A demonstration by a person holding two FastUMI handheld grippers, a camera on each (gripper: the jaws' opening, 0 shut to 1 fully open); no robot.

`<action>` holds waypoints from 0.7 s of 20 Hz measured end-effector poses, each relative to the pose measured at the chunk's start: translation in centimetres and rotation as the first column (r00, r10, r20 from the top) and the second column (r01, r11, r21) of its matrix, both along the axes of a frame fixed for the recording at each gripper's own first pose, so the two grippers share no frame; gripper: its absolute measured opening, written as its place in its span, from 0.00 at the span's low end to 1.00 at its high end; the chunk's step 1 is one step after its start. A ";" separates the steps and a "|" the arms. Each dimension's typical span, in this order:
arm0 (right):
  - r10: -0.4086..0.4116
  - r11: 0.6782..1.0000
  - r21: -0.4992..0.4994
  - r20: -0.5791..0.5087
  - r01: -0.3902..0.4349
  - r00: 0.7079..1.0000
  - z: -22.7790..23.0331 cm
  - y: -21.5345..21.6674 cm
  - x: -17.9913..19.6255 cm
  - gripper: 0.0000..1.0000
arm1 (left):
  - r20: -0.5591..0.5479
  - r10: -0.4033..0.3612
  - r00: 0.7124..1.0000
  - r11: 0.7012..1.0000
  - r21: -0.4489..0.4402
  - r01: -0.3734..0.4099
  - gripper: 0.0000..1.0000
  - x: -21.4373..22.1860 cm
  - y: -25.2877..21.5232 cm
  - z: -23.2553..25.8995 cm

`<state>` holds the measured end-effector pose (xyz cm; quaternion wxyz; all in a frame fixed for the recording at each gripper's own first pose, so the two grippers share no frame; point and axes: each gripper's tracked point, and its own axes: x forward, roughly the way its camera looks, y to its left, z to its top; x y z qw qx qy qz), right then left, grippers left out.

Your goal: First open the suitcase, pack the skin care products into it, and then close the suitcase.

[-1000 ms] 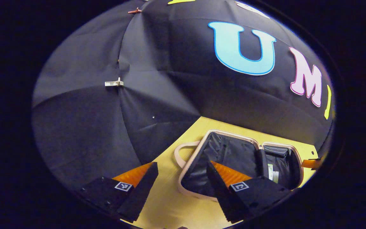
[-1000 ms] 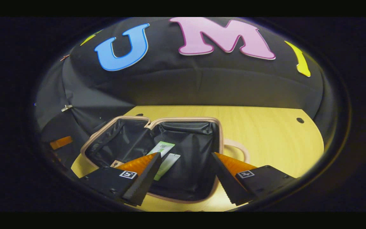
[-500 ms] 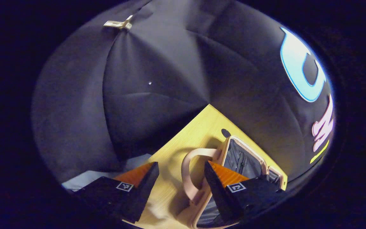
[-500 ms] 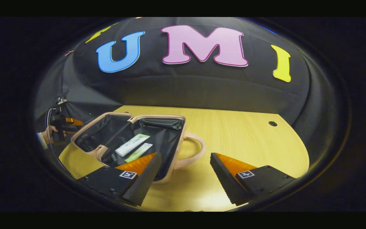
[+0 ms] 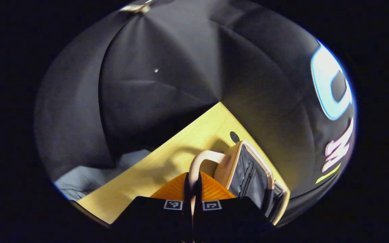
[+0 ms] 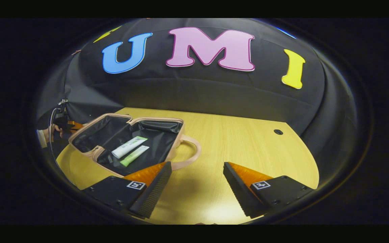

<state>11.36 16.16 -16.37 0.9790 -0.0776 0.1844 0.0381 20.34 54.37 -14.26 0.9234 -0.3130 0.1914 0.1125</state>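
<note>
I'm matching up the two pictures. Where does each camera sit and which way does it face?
Left gripper view: rides the left claw, shut on the suitcase handle, facing the table corner.
Right gripper view: rides the open right claw, above the table, facing the back wall; a hand far left.
Shared: the open suitcase.

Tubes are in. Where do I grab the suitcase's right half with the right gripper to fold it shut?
Take the handle, the loop jutting from that half's outer edge over the bare table. Come in from that table side with the open right gripper, one finger through the loop. The shell's rim looks too broad and low to pinch.
</note>
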 end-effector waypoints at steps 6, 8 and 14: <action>-0.013 0.999 0.032 0.036 0.011 0.999 4.4 -2.5 -0.5 0.97 | 0.119 -0.015 0.993 0.981 0.193 -0.009 0.06 -4.0 -6.7 14.4; -0.008 0.999 0.032 0.074 0.005 0.997 6.8 -3.8 -0.6 0.97 | 0.182 -0.080 0.980 0.978 0.203 0.043 0.06 -5.0 -12.1 19.4; -0.030 0.998 0.060 0.121 0.023 0.992 10.8 -9.0 -1.6 0.97 | 0.233 -0.292 0.928 0.923 0.321 0.210 0.06 -5.6 -31.8 24.5</action>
